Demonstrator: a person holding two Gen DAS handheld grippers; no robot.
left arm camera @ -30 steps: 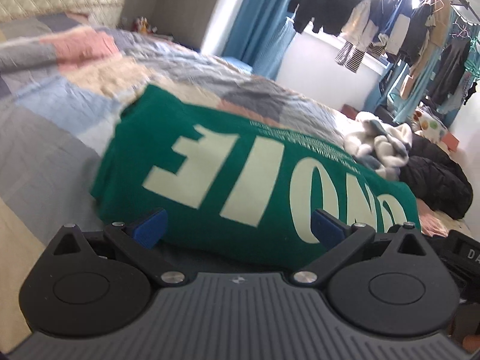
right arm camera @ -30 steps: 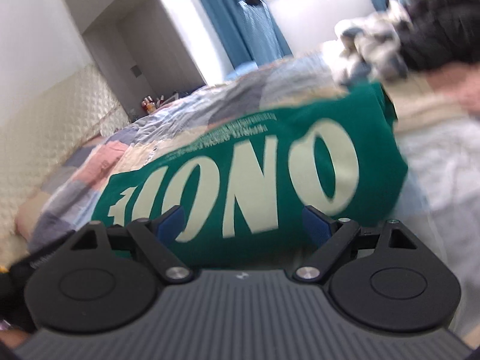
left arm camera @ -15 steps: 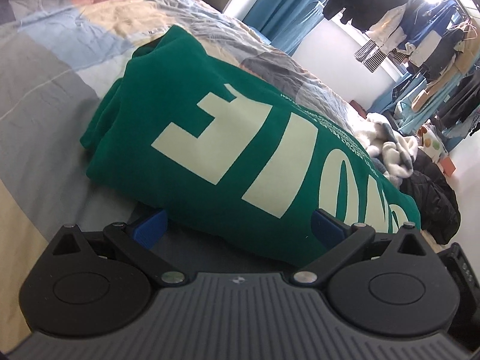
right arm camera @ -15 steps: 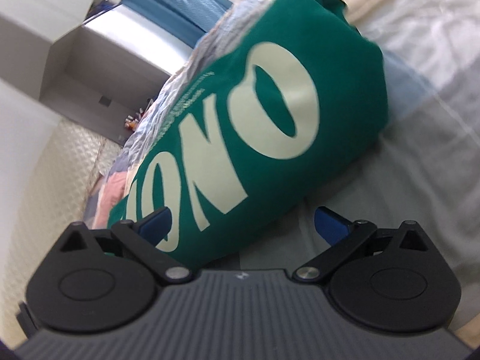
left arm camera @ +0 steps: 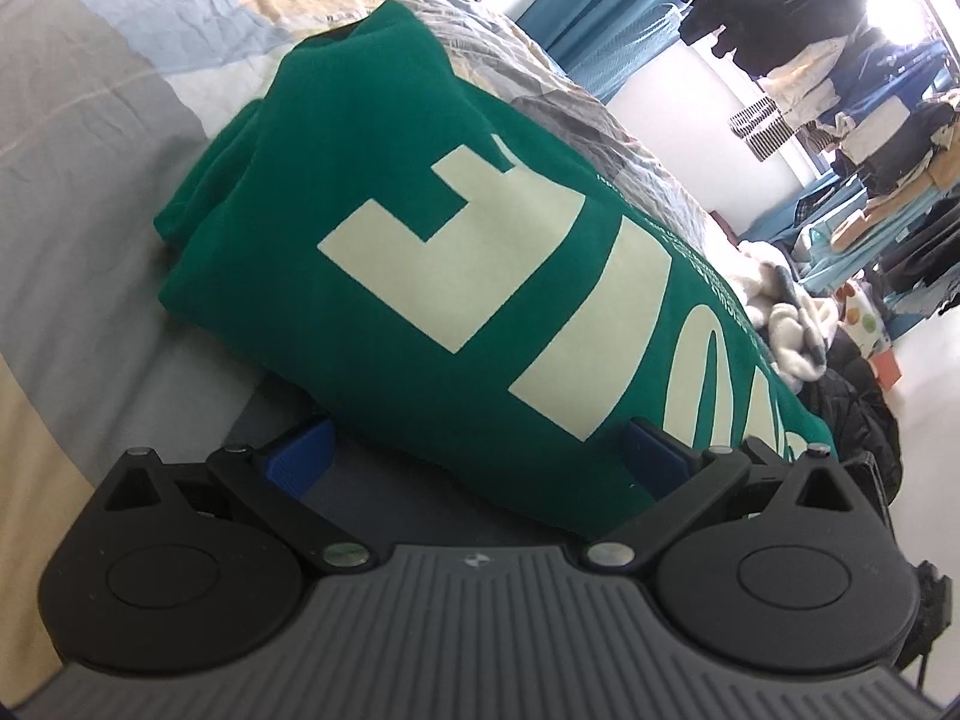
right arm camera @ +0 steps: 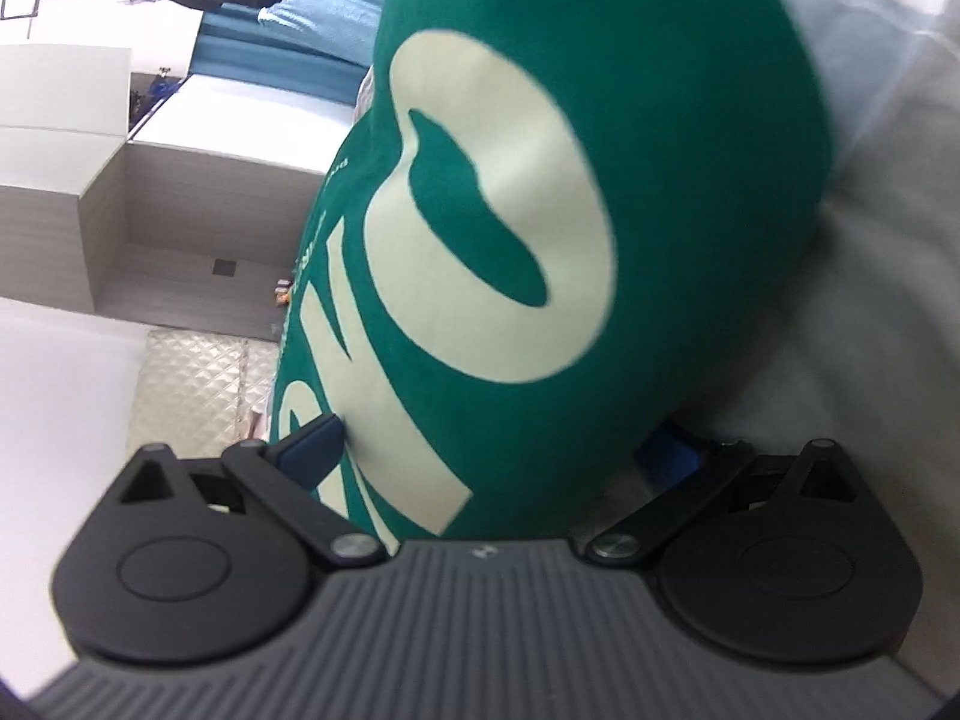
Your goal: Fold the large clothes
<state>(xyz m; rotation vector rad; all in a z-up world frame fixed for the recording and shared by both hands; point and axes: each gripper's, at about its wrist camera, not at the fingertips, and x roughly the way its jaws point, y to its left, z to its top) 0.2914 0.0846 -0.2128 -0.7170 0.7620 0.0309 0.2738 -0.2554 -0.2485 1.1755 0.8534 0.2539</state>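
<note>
Your left gripper (left arm camera: 477,450) stands with its jaws wide apart at the near edge of the green sweater (left arm camera: 456,276); the folded edge of the sweater lies between the two blue pads (left arm camera: 300,450), but the pads do not press on it; whether the right-hand pad touches the cloth, I cannot tell. The sweater lies folded on the quilt (left arm camera: 102,138) of the bed, with big cream letters on its upper face; it runs from near you on a slant toward the far right of the left view. Beyond its far end you see a white fluffy heap (left arm camera: 786,312) and a black garment (left arm camera: 858,402); clothes (left arm camera: 828,60) hang by the bright window at the top right, beside blue curtains (left arm camera: 594,30).

Your right gripper (right arm camera: 498,450) is also fully apart; its view is rolled to the side and a little blurred. The other end of the sweater (right arm camera: 660,138) fills the space between its pads; the left pad (right arm camera: 312,444) is at the cream letter, the right pad (right arm camera: 666,450) is down at the sheet (right arm camera: 870,240), half hidden by the cloth; the jaws are not clamped on it. A pale wardrobe (right arm camera: 150,198) shows on the left of this view.
</note>
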